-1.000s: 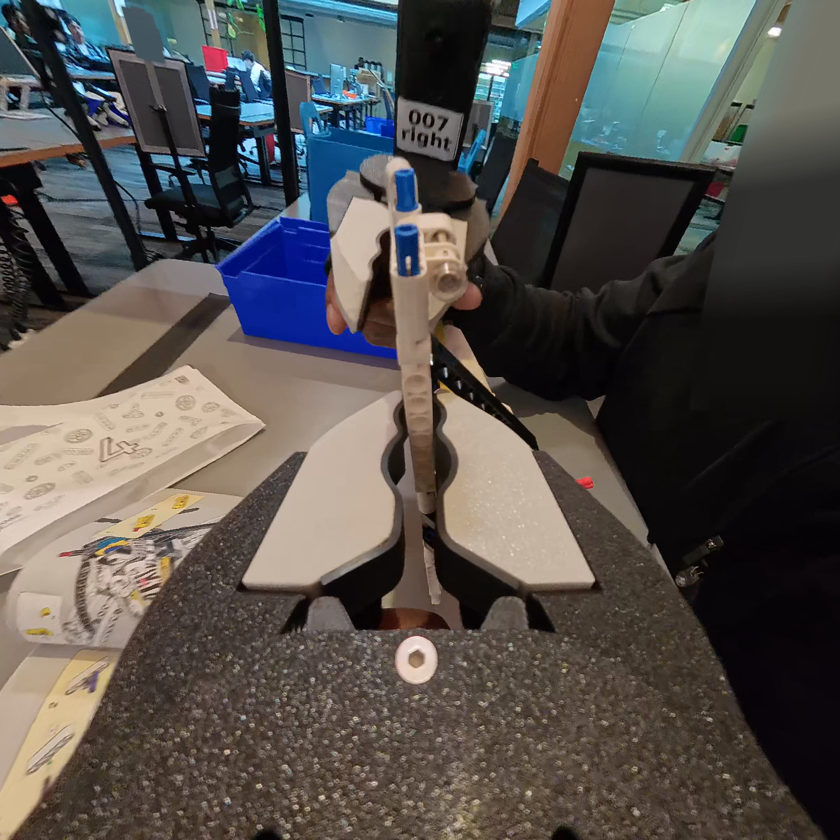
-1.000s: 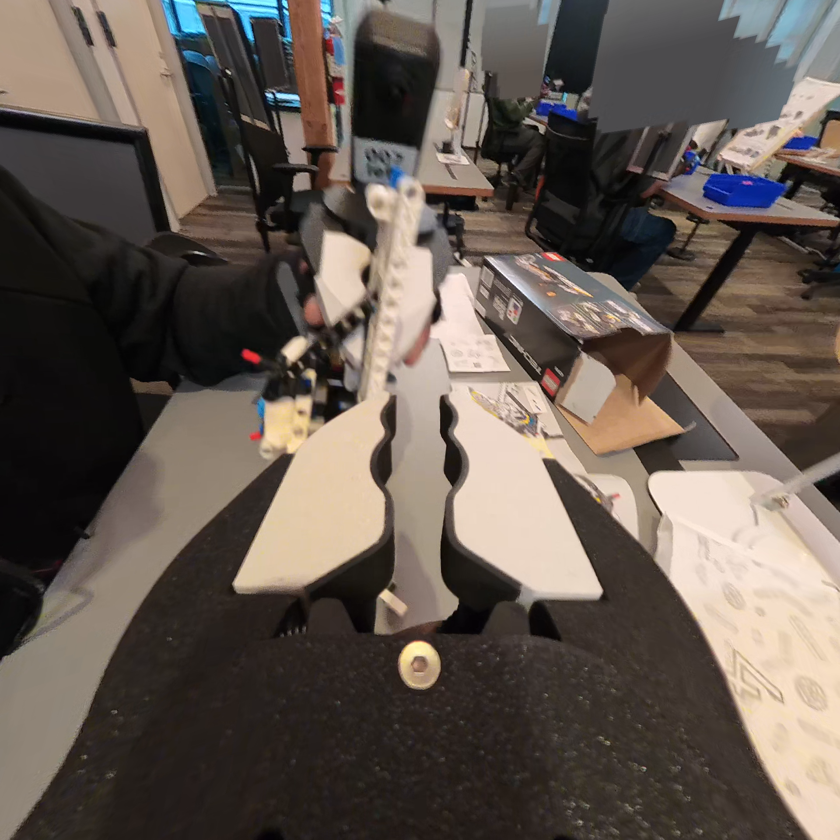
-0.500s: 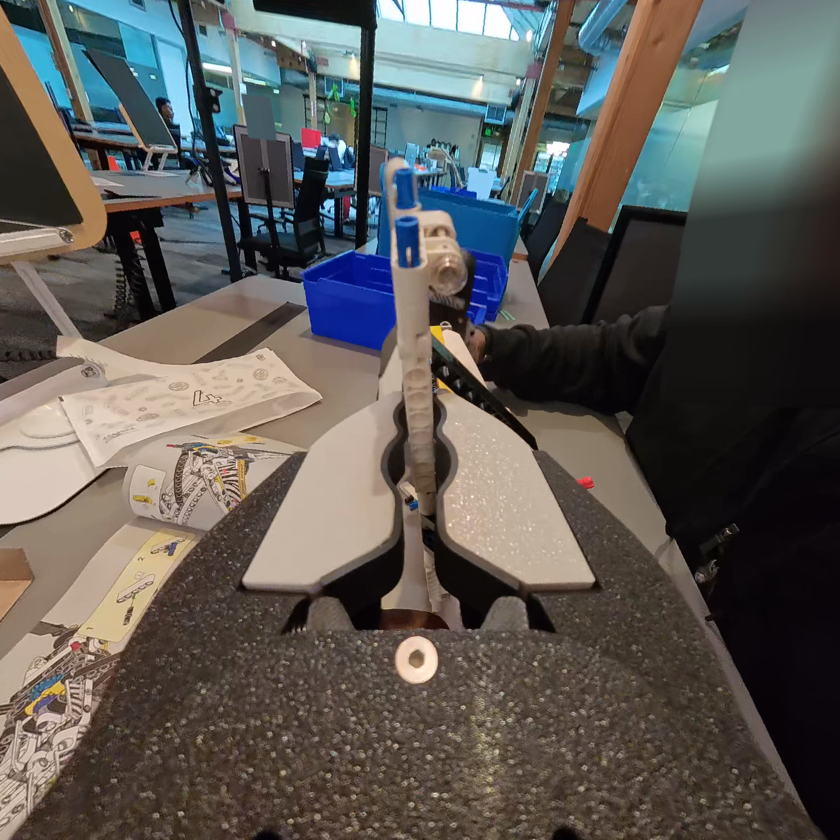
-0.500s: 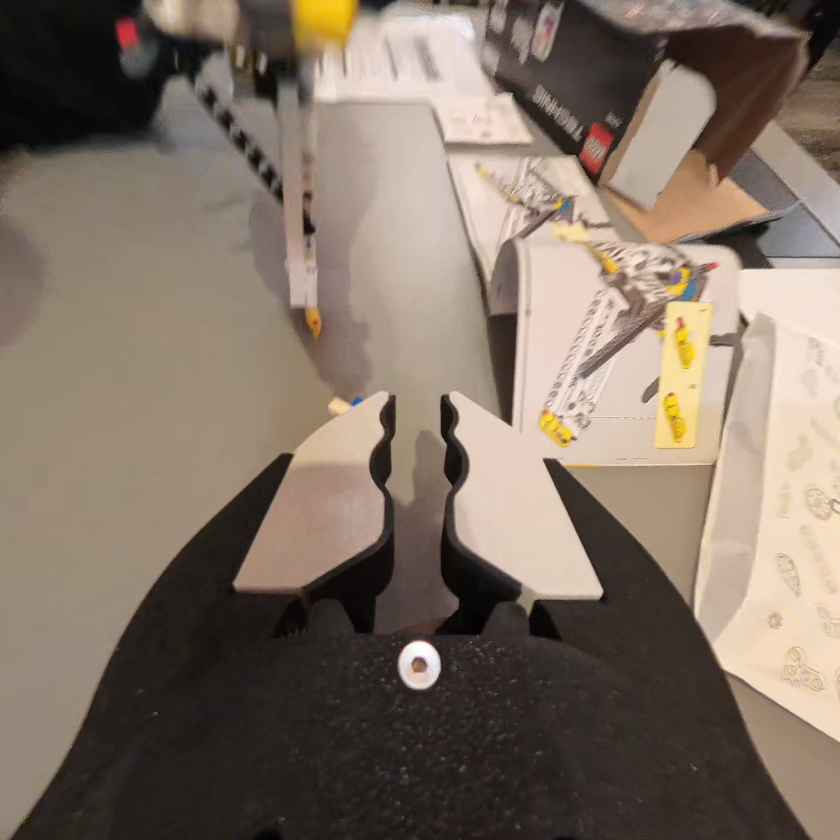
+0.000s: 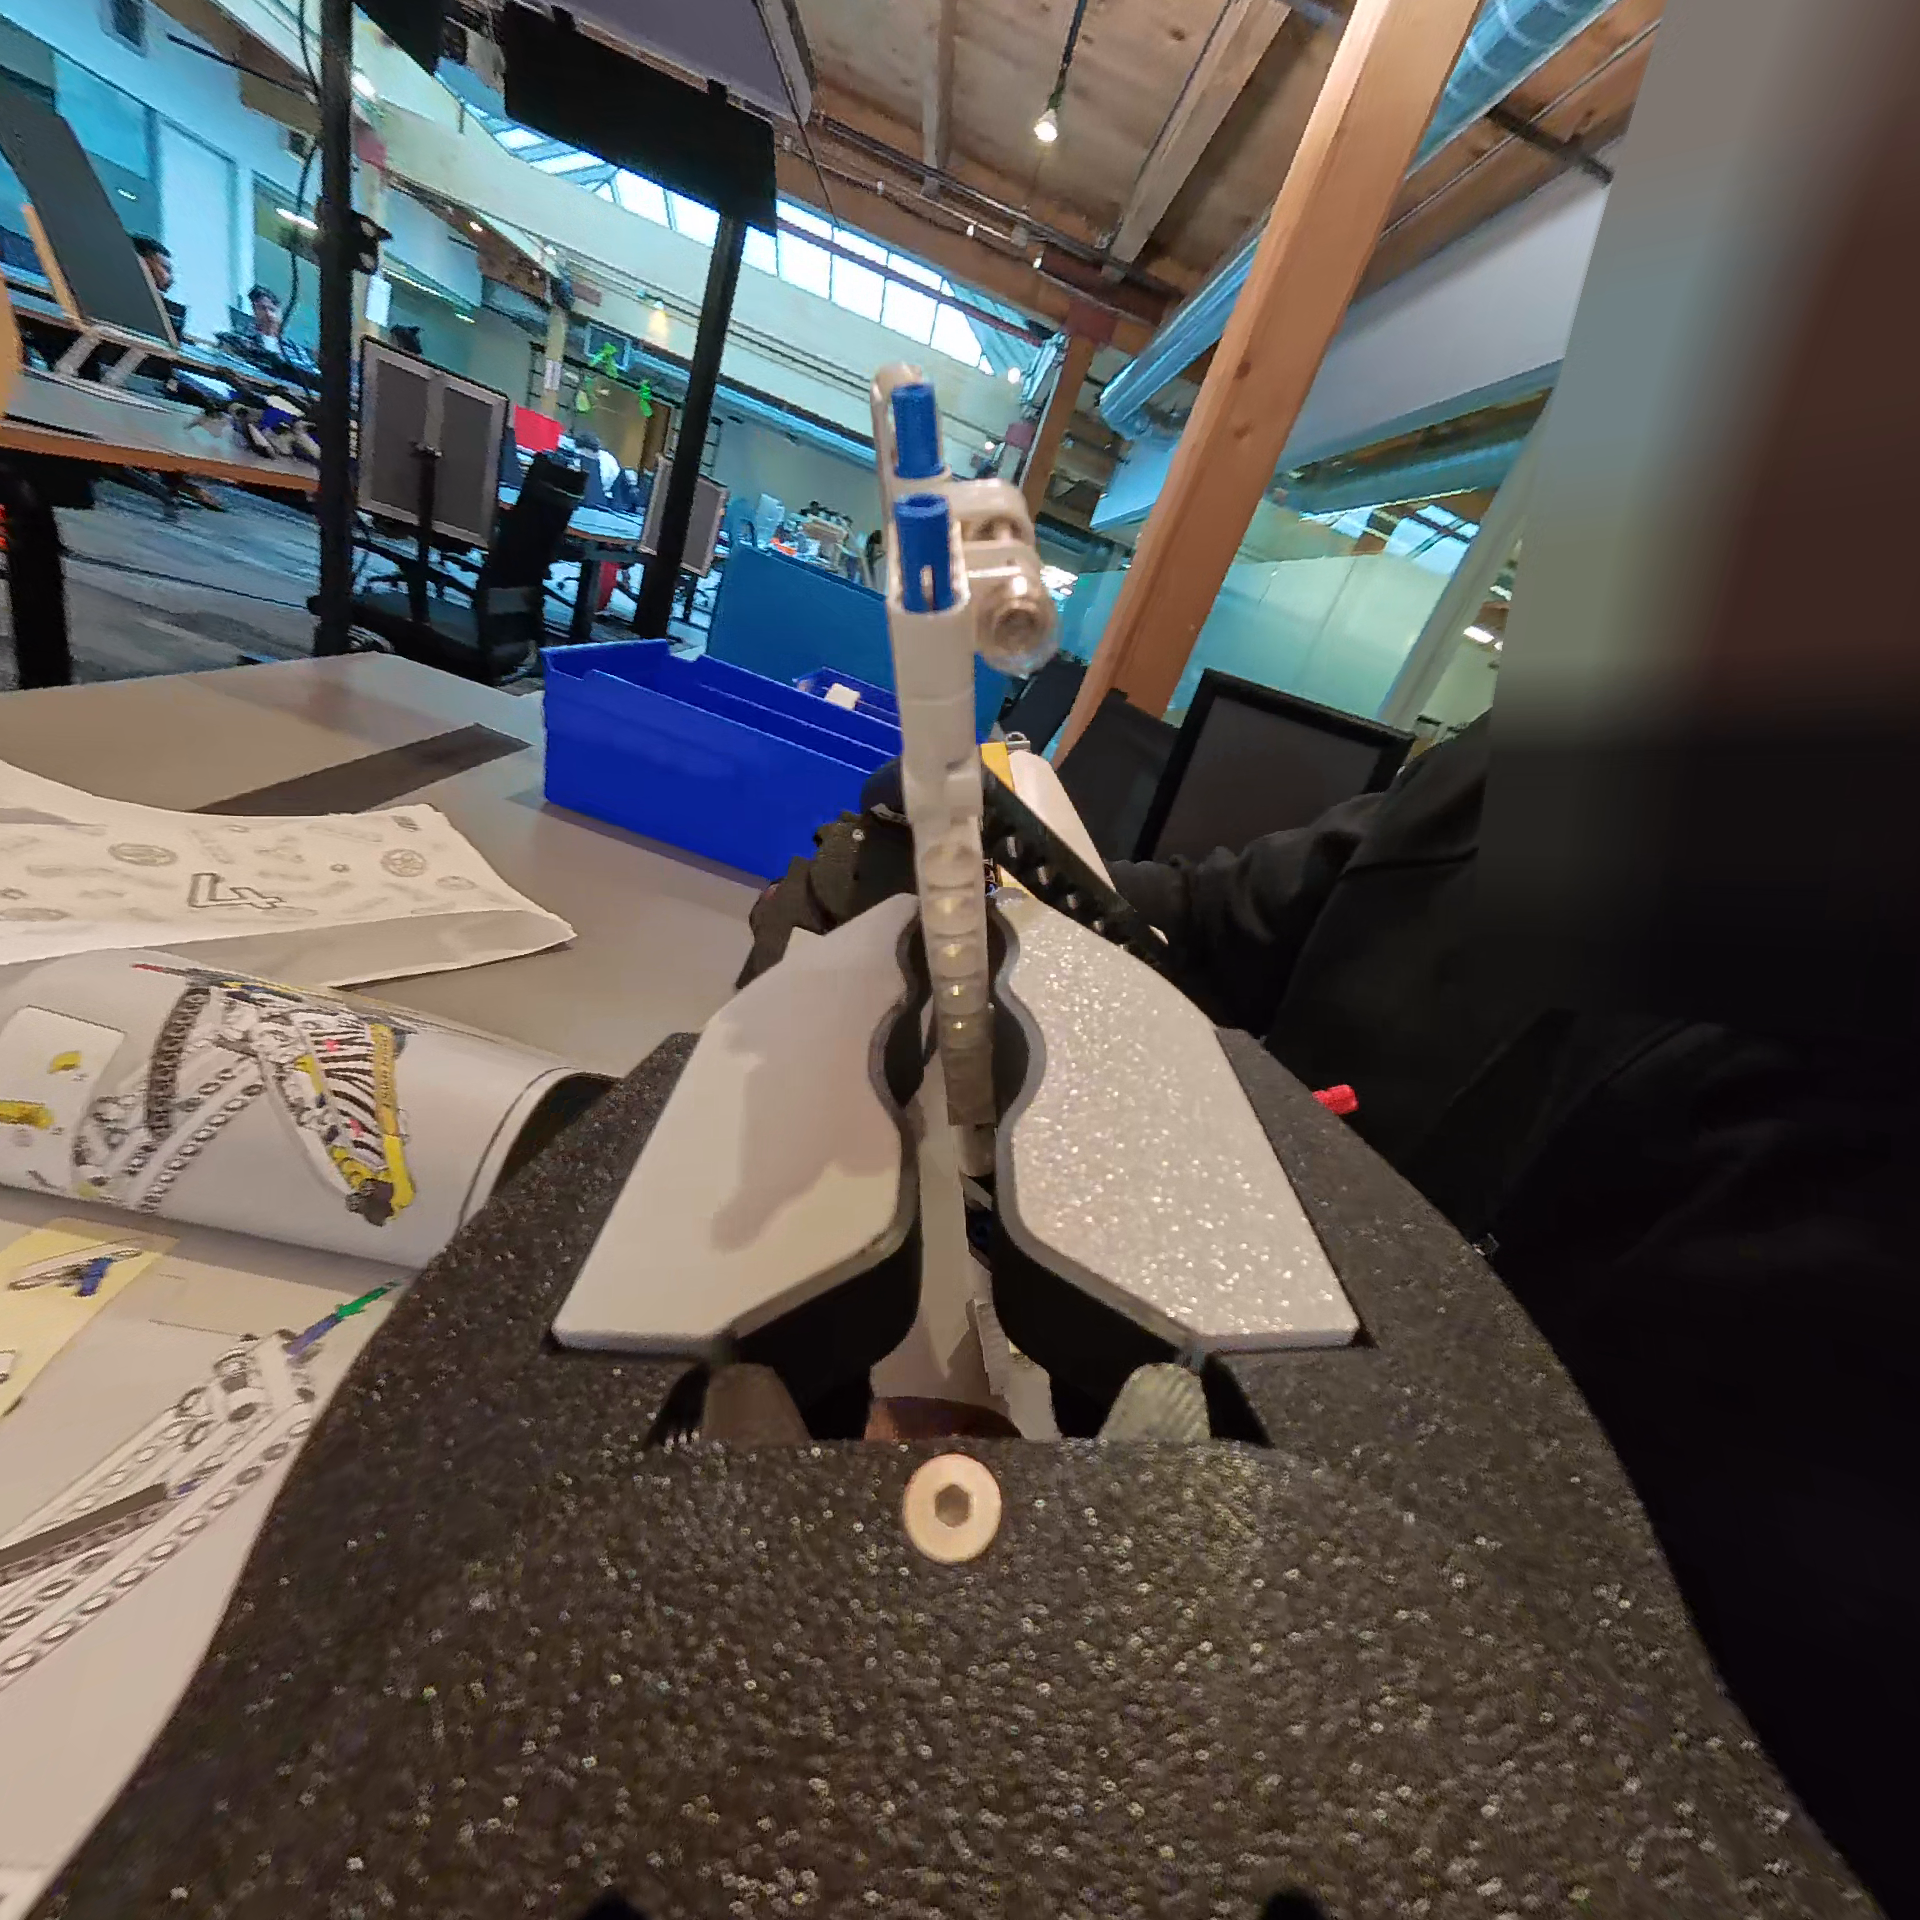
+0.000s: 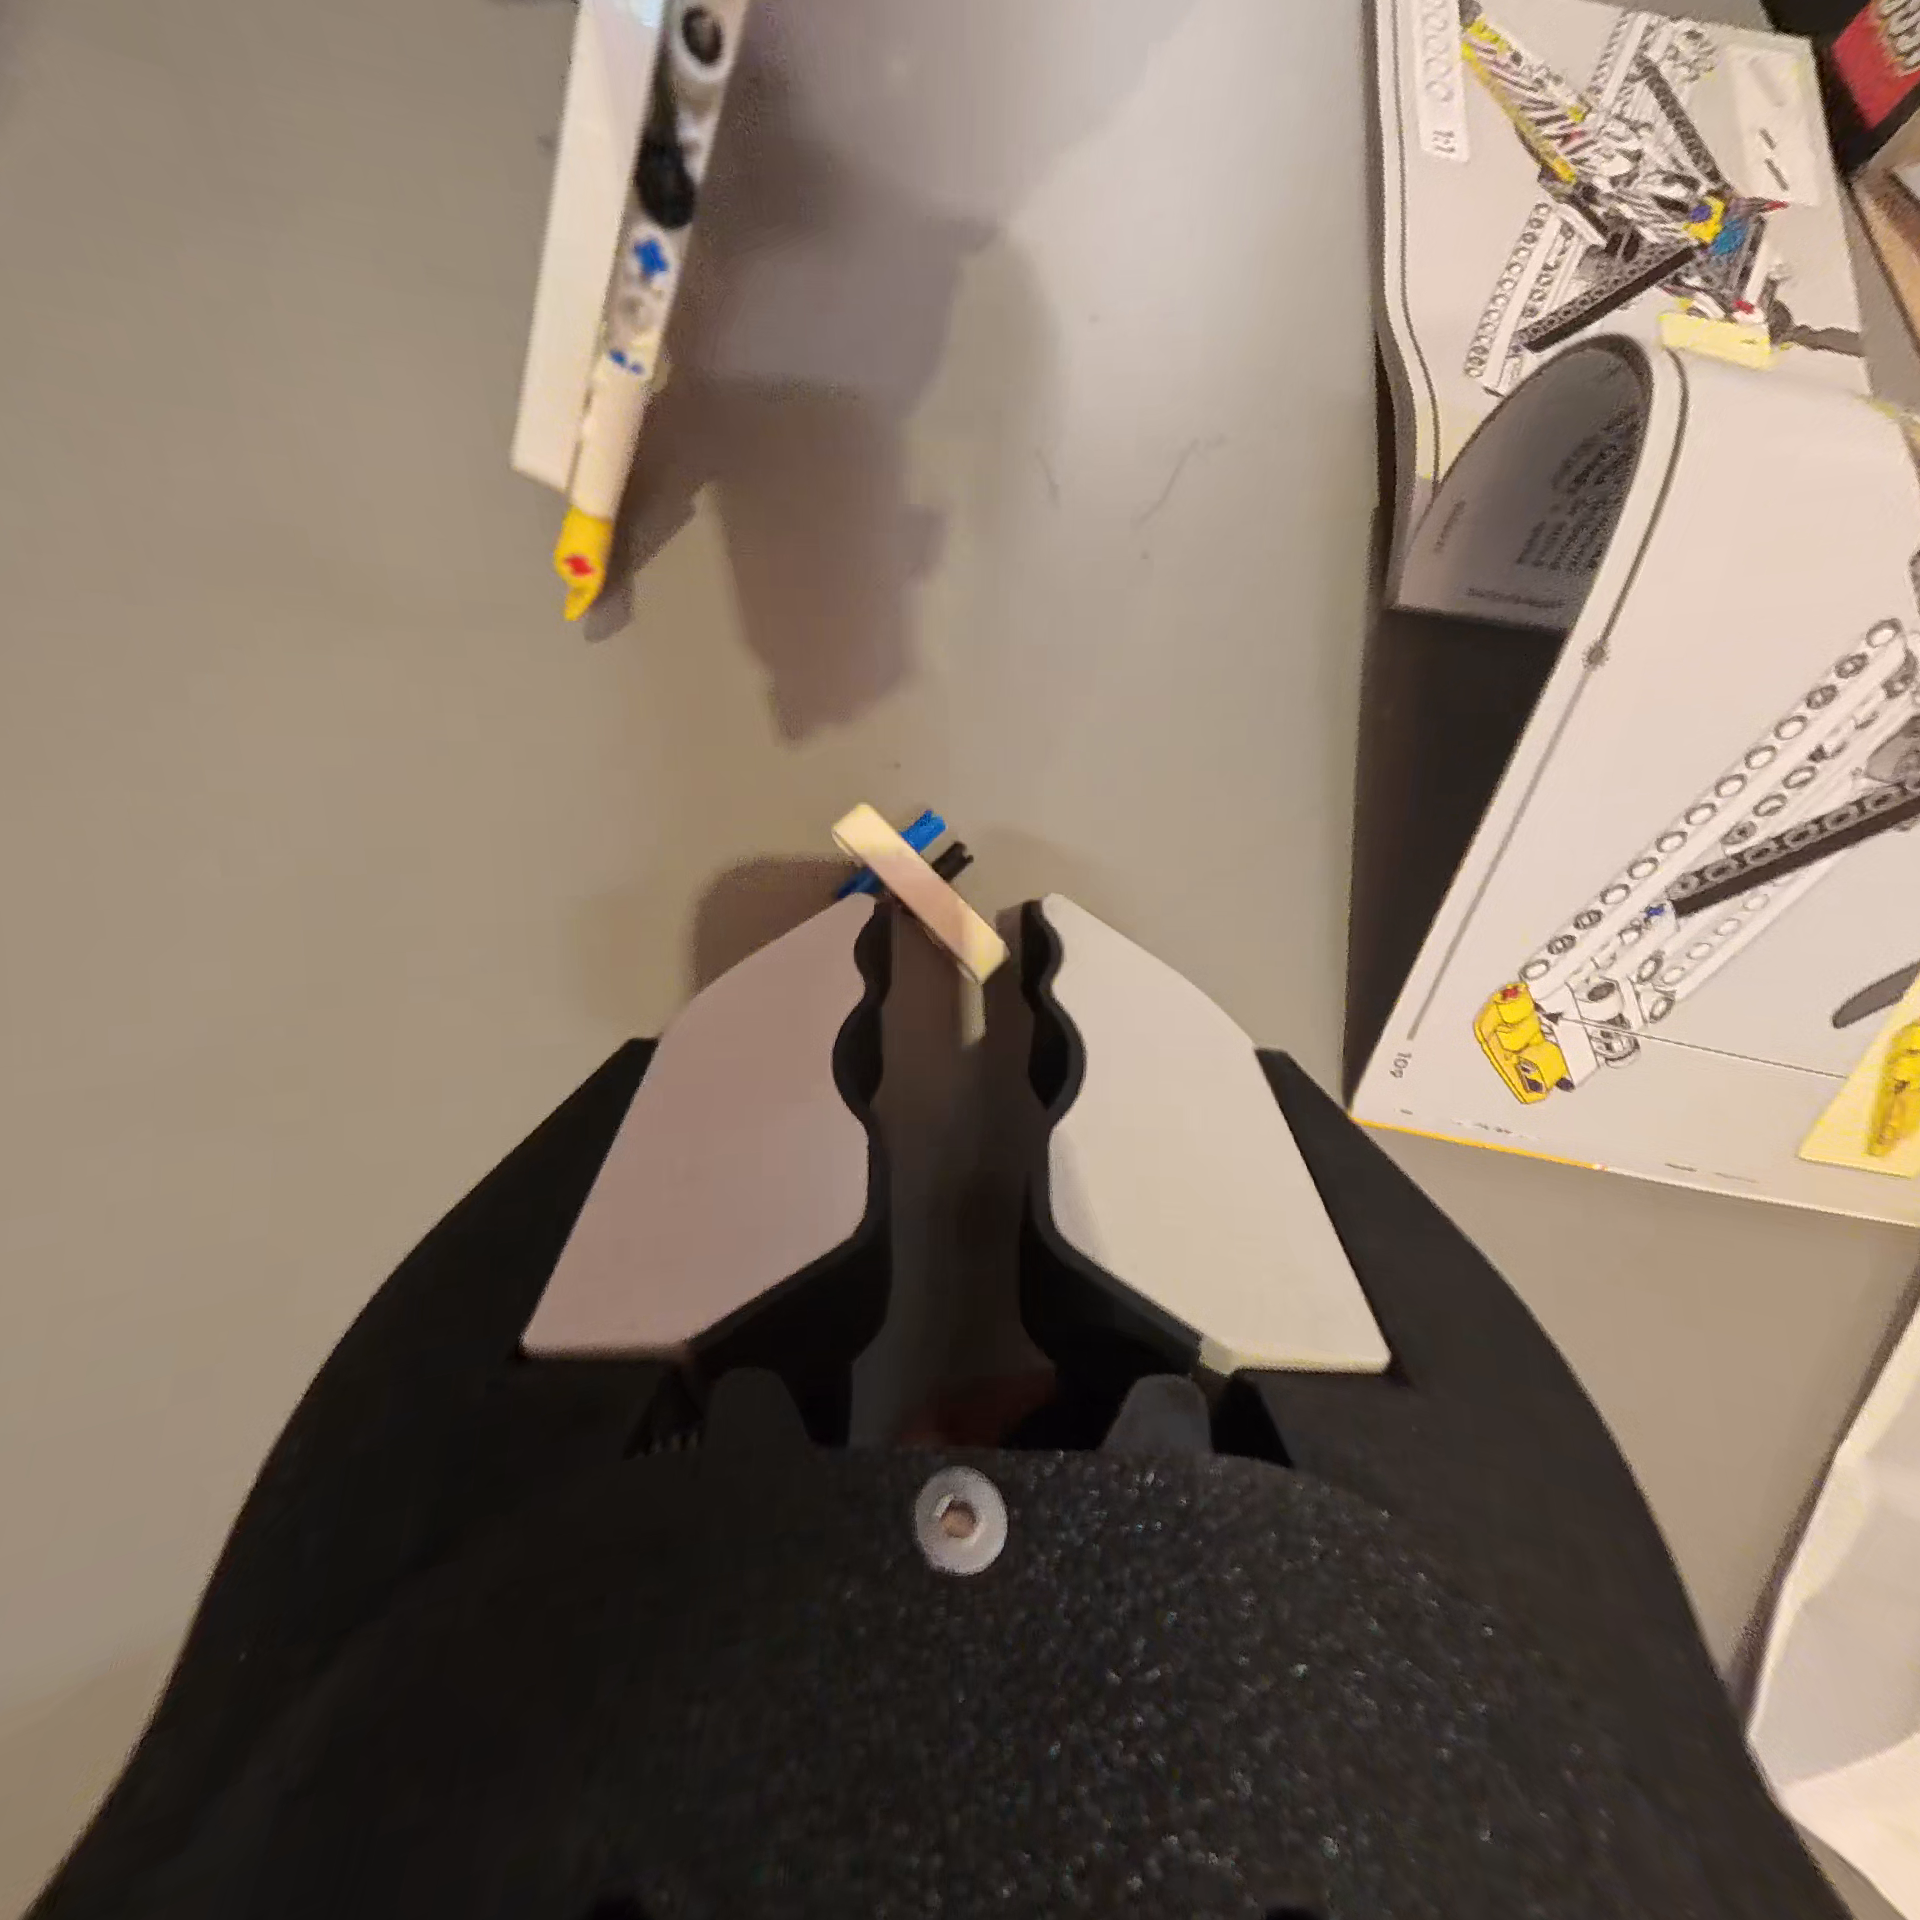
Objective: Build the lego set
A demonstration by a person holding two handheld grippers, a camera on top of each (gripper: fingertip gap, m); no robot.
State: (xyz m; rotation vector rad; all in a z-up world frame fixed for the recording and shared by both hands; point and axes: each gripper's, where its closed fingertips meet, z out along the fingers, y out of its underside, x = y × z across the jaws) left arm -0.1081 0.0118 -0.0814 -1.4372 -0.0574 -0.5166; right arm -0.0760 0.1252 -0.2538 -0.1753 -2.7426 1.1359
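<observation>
Lying between right fingers: white beam

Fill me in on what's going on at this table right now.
A person works two handheld tools over a grey table. The left tool is clamped on a long white beam assembly with blue pins, holding it upright. The right tool is open, pointing down at a small white beam with blue and black pins lying at its fingertips. An open instruction booklet lies alongside.
</observation>
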